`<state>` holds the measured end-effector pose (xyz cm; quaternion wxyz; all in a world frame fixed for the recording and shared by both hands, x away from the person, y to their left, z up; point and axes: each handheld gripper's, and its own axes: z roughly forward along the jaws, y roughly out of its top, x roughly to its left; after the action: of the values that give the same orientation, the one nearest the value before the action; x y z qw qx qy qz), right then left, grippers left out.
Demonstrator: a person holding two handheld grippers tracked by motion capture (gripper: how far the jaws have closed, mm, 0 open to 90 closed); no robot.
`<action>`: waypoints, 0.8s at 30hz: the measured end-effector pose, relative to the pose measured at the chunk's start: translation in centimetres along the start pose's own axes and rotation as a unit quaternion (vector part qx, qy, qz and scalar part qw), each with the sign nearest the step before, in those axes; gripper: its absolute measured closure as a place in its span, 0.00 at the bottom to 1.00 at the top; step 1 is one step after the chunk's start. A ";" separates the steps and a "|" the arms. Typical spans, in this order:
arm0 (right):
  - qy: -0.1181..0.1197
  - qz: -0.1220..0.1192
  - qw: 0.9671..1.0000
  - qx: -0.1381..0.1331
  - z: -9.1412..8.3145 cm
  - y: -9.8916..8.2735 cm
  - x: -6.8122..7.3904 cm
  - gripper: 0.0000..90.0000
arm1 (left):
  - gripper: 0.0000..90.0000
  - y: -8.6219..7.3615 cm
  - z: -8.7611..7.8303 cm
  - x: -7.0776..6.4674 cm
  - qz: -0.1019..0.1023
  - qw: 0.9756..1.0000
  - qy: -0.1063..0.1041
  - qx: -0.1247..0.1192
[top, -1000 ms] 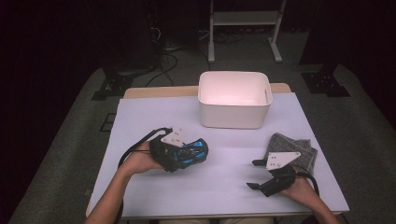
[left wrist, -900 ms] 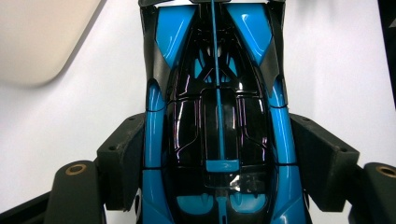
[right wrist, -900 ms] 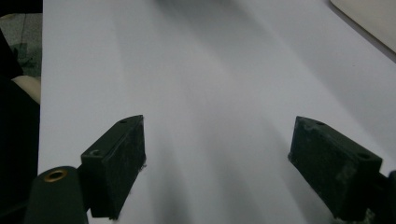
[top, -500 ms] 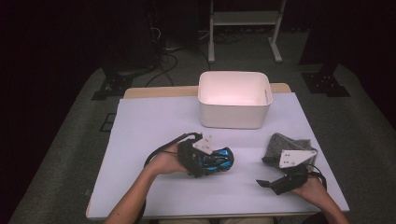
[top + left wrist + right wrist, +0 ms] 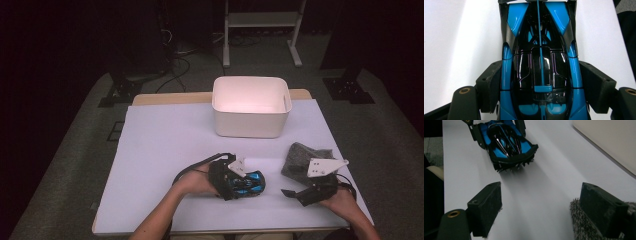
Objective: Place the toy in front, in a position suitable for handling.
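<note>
On the white worktop (image 5: 165, 145) the left tool (image 5: 235, 181) pinches a blue and black toy car (image 5: 247, 182) by its flanks. In the left gripper view the two black pads (image 5: 490, 85) press against the blue sides of the toy car (image 5: 540, 65), one at about 9 o'clock and the other at 3 o'clock of its dark canopy, with the car's length running away from the camera toward 12 o'clock. In the high view the car sits low over the worktop at roughly 6 o'clock of the white bin (image 5: 250, 105), well apart from it, and I cannot tell whether its wheels touch the surface.

The right tool (image 5: 300, 192) has its jaws spread, with nothing between them. In the right gripper view bare worktop shows in the gap, the toy car (image 5: 506, 142) lies ahead at about 11 o'clock with its finned tail end facing this camera, and a wall of the bin (image 5: 609, 142) runs along at 2 o'clock. A grey speckled cloth (image 5: 586, 225) lies beneath and beside the jaw at 4 o'clock. In the high view that grey cloth (image 5: 300, 160) lies bunched on the worktop at about 1 o'clock of the right tool, partly under its grey plate, and at 3 o'clock of the car, near it but apart
</note>
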<state>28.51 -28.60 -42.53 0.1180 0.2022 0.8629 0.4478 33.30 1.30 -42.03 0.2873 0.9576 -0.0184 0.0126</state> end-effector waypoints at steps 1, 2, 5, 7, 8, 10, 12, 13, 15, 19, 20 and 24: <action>0.000 0.001 1.000 0.000 0.0 0.0 0.0 0.19 | 0.29 0.0 0.3 -0.1 -0.001 1.000 -0.002 -0.001; 0.000 0.001 1.000 -0.001 0.0 0.0 0.0 0.19 | 0.29 0.1 0.6 -0.2 -0.001 1.000 -0.004 0.000; -0.001 0.001 1.000 -0.002 -0.1 -0.1 -0.1 0.19 | 0.29 0.1 1.3 -0.5 -0.005 1.000 -0.011 0.001; -0.002 0.002 1.000 -0.002 -0.2 -0.1 -0.1 0.19 | 0.29 0.0 1.6 -0.7 -0.009 1.000 -0.012 0.003; -0.003 0.002 1.000 -0.002 -0.2 -0.1 -0.1 0.19 | 0.29 0.0 1.8 -0.7 -0.009 1.000 -0.011 0.003; -0.002 0.003 1.000 -0.001 -0.2 -0.1 -0.1 0.19 | 0.29 -0.1 2.0 -0.9 -0.008 1.000 -0.010 0.007; -0.003 0.001 1.000 0.001 -0.1 -0.2 -0.1 0.19 | 0.29 -0.2 2.2 -1.0 -0.012 1.000 -0.010 0.004; -0.004 0.001 1.000 0.003 -0.1 -0.2 -0.1 0.19 | 0.29 -0.2 2.2 -1.0 -0.015 1.000 -0.010 0.002; -0.004 0.001 1.000 0.004 0.0 -0.2 -0.2 0.19 | 0.29 -0.3 2.3 -1.1 -0.011 1.000 -0.003 0.003; -0.003 0.003 1.000 0.008 0.2 -0.3 -0.2 0.19 | 0.29 -0.3 2.3 -1.2 -0.016 1.000 -0.001 0.002; -0.002 0.001 1.000 0.010 0.2 -0.3 -0.2 0.19 | 0.29 -0.3 2.3 -1.2 -0.017 1.000 0.000 0.002; 0.004 0.003 1.000 0.020 0.3 -0.3 -0.2 0.22 | 0.25 -0.5 2.2 -1.1 -0.025 1.000 -0.007 -0.007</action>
<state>28.78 -28.62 -42.91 0.1091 0.2052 0.8715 0.4318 32.26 0.50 -44.17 0.2941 0.9558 0.0036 -0.0015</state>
